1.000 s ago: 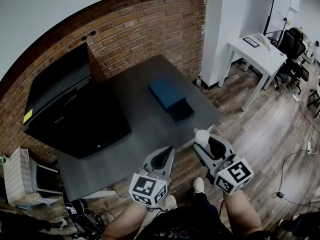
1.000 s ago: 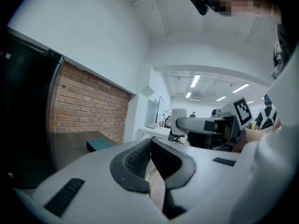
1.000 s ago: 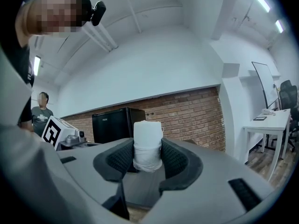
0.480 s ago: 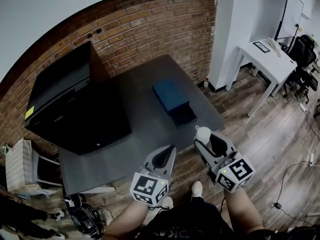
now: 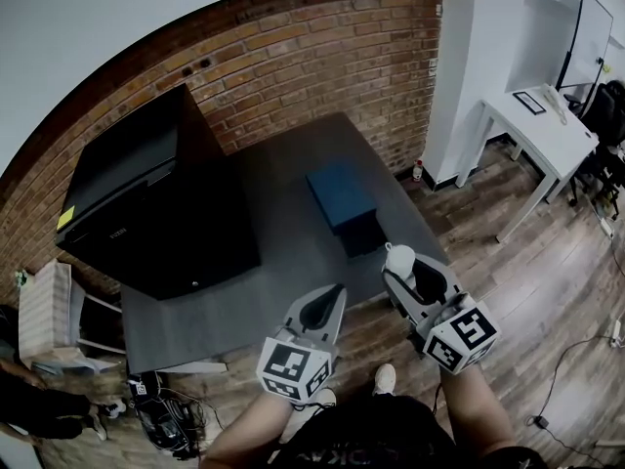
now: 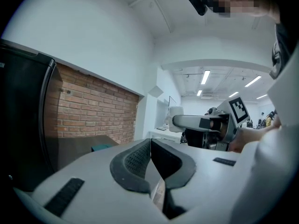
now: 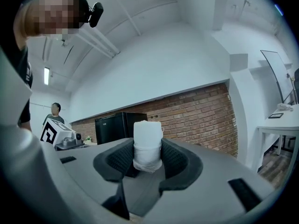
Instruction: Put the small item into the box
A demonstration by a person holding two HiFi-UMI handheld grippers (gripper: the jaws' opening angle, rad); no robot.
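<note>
I'm looking down at the black cabinet (image 5: 146, 203) standing at the tabletop's (image 5: 283, 252) left end, w/ the brick wall (image 5: 322, 47) behind. The blue box (image 5: 340, 195) is sitting toward the tabletop's right side, a darker part touching its near end. Can't tell from here whether it's open. Both grippers are hanging short of the near tabletop edge, well apart from the box. Left gripper (image 5: 335, 293) is carrying nothing, jaws pressed together. Right gripper (image 5: 398, 267) is clamping the small white roll (image 7: 147, 146) upright btwn its jaws, approx half of it poking above the pads. I'm judging the roll as light and soft. It's wrapped, cloth- or paper-like, and bulging a bit below the pinch, so not fragile but prob squashy, and it could tilt if I'm squeezing loosely. Grip across the mid-body looks right. I'm reckoning a gentle hold is enough for carrying it over the box.
</note>
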